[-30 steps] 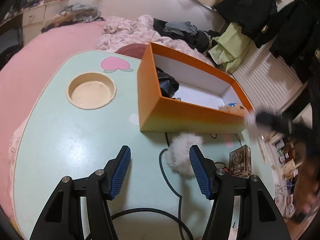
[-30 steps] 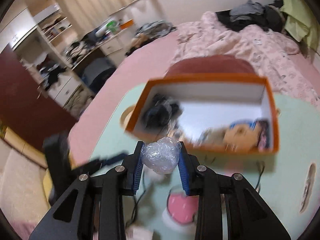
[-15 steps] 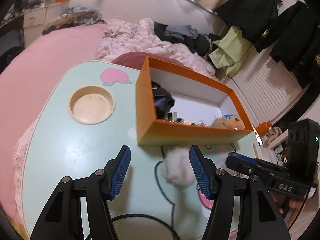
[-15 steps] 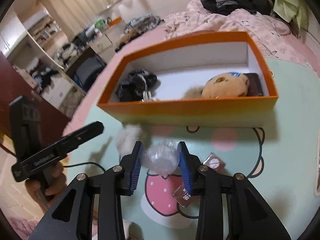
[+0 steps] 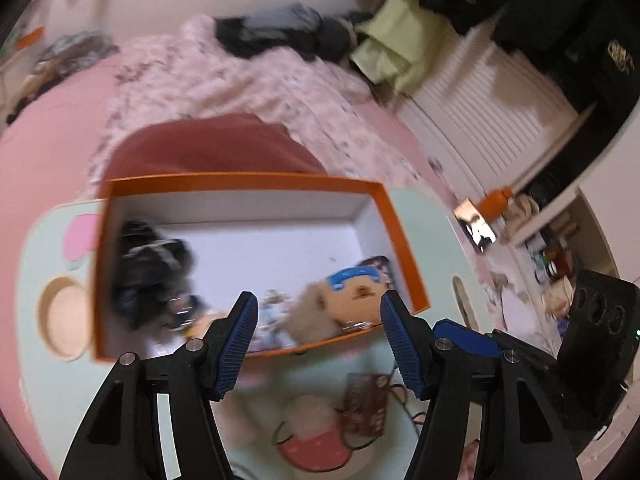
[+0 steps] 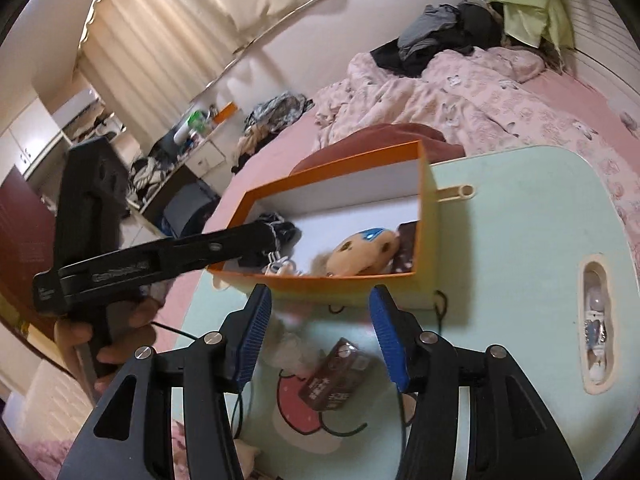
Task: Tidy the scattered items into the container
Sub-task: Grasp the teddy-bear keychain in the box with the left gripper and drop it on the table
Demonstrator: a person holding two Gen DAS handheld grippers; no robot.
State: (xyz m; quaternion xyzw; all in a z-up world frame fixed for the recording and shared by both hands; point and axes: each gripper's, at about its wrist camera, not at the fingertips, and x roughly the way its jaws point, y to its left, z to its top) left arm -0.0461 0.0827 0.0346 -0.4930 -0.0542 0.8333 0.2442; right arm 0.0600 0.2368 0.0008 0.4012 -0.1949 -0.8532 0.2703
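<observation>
Seemingly between pick-ups, the right gripper [image 6: 320, 300], its jaws just opened and empty, is held over a clear wad [image 6: 289, 350] and a brown packet [image 6: 336, 376] lying on the table [image 6: 520, 240] short of the orange box [image 6: 340, 282], above which the left gripper [image 5: 319, 308] is held open and empty; lowering onto one item is likely called for next.

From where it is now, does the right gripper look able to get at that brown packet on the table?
Probably yes: the right gripper is open and empty, and the brown packet lies just below it, uncovered.
</observation>
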